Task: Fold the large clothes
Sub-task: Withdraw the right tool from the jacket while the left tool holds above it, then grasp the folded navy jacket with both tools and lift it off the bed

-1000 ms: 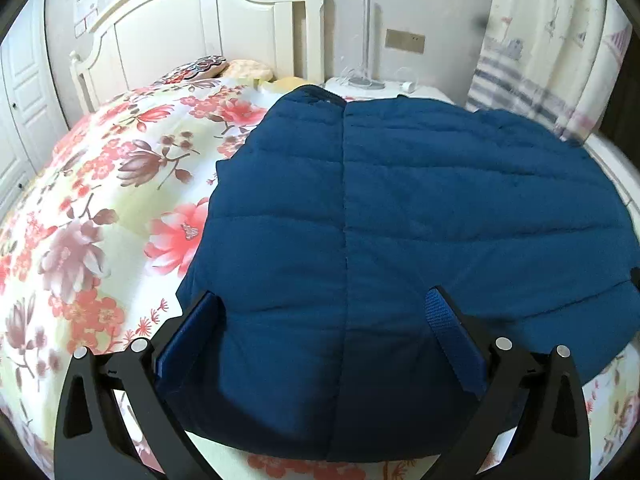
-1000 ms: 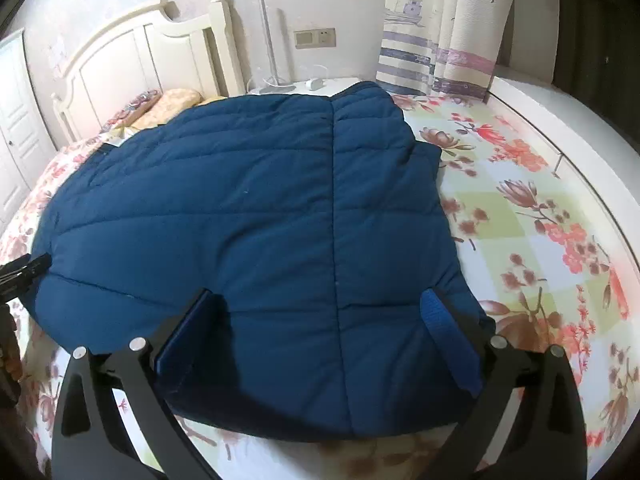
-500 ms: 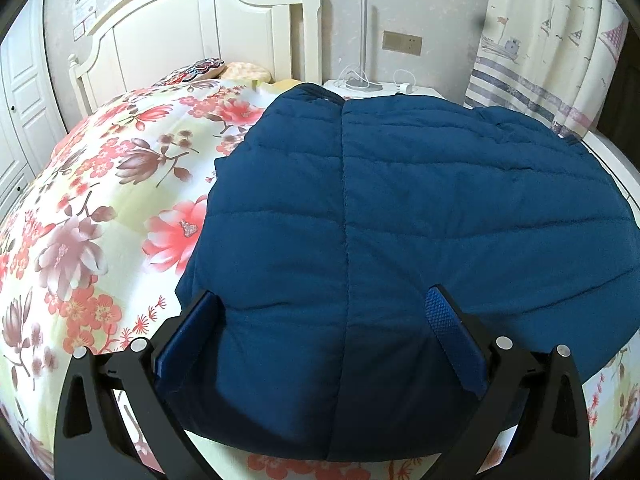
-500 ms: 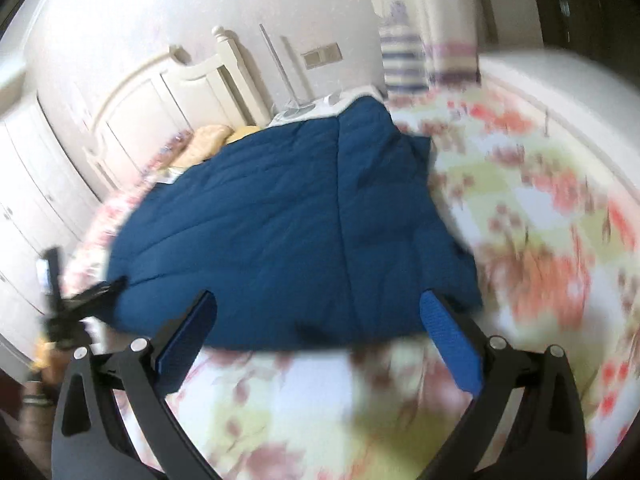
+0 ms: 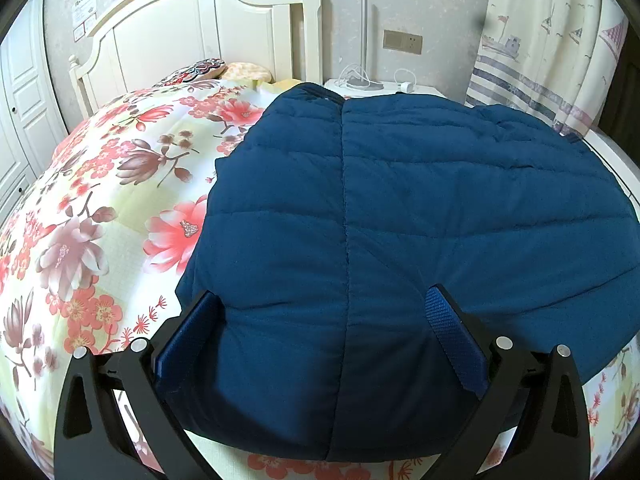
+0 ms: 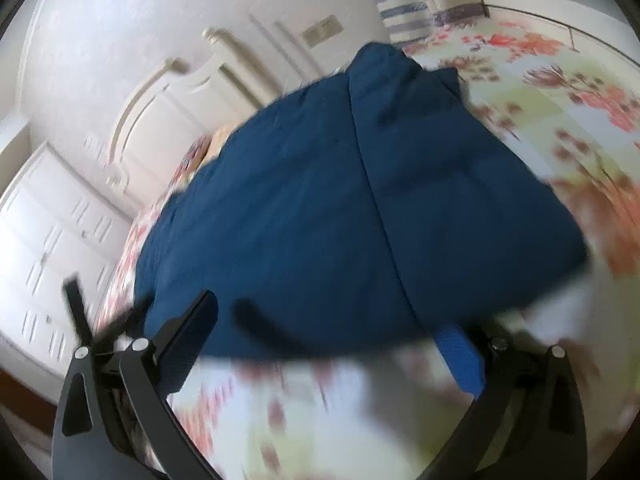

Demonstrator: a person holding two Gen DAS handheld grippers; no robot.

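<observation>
A dark blue quilted jacket (image 5: 400, 208) lies spread flat on the flowered bedspread (image 5: 80, 208). My left gripper (image 5: 324, 300) is open, its two blue-padded fingers (image 5: 452, 328) straddling the jacket's near hem. In the blurred, tilted right wrist view the same jacket (image 6: 340, 208) lies further off. My right gripper (image 6: 332, 316) is open and holds nothing, drawn back over the bedspread (image 6: 320, 408) short of the hem. The left gripper's black frame (image 6: 80, 320) shows at the far left edge of that view.
A white headboard (image 5: 192, 36) and pillows (image 5: 224, 70) stand at the far end of the bed. A white nightstand (image 5: 380, 88) with cables sits behind the jacket, a patterned curtain (image 5: 552, 40) at right. White wardrobe doors (image 6: 48, 260) line the left wall.
My right gripper has pulled back from the jacket's hem and tilted, with the view blurring. The left gripper has stayed in place over the hem.
</observation>
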